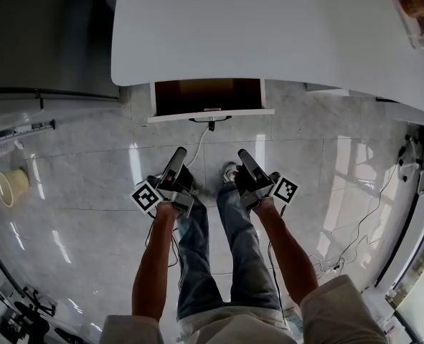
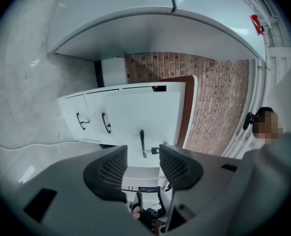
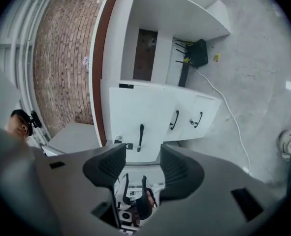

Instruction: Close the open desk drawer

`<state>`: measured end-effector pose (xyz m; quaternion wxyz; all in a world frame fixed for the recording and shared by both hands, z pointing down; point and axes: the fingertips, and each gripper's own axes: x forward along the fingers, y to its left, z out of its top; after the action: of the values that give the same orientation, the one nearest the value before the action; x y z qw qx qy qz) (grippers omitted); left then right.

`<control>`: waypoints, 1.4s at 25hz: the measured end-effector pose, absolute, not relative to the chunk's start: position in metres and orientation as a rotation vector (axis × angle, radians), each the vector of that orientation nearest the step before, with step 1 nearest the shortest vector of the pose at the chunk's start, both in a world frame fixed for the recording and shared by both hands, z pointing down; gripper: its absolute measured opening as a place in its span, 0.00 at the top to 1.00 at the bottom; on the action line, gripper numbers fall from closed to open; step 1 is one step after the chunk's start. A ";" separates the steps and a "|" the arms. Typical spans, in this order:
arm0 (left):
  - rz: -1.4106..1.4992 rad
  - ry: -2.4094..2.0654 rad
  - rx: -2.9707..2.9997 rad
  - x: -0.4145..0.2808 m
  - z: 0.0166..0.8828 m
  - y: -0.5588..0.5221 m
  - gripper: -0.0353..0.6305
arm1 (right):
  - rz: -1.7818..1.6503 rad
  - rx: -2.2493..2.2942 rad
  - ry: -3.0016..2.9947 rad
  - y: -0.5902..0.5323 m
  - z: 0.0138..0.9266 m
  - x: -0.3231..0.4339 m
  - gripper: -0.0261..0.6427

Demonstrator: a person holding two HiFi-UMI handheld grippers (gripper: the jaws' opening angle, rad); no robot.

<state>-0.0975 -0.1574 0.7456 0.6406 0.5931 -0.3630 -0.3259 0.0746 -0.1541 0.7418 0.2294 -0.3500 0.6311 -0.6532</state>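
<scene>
Under the white desk top (image 1: pixel 269 27) the top drawer (image 1: pixel 208 97) stands pulled out, its brown inside showing behind the white front (image 1: pixel 212 114). Both grippers hover over the floor a short way in front of it, pointing at it. My left gripper (image 1: pixel 177 156) is open, and in the left gripper view (image 2: pixel 142 154) nothing lies between its fingers; the drawer's black handle (image 2: pixel 142 142) shows just beyond them. The right gripper (image 1: pixel 245 156) is open and empty too (image 3: pixel 141 154), with the same handle (image 3: pixel 141 137) ahead. Neither gripper touches the drawer.
Two shut drawers with black handles (image 3: pixel 175 119) sit below the open one. A white cable (image 1: pixel 197 145) runs across the glossy tiled floor from under the desk. A black router (image 3: pixel 199 52) lies under the desk. A beige bucket (image 1: pixel 11 185) stands at the left, and cables (image 1: pixel 384 192) trail at the right.
</scene>
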 end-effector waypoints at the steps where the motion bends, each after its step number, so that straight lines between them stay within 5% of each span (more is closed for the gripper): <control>1: -0.739 -0.837 1.346 -0.098 0.749 -0.158 0.65 | -1.801 -0.967 1.739 -0.155 0.744 0.074 0.61; 24: -0.698 -0.796 1.442 -0.081 0.758 -0.238 0.65 | -1.720 -0.805 1.892 -0.250 0.741 0.041 0.69; 30: -0.675 -0.828 1.514 -0.081 0.752 -0.237 0.85 | -1.699 -0.864 1.924 -0.250 0.743 0.041 0.87; 35: -0.697 -0.812 1.496 -0.080 0.751 -0.237 0.86 | -1.705 -0.878 1.927 -0.249 0.744 0.041 0.88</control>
<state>-0.0803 -0.2366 0.7510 0.6061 0.6469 -0.3512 -0.3012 0.0413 -0.2492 0.7442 0.2098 -0.3159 0.6930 -0.6131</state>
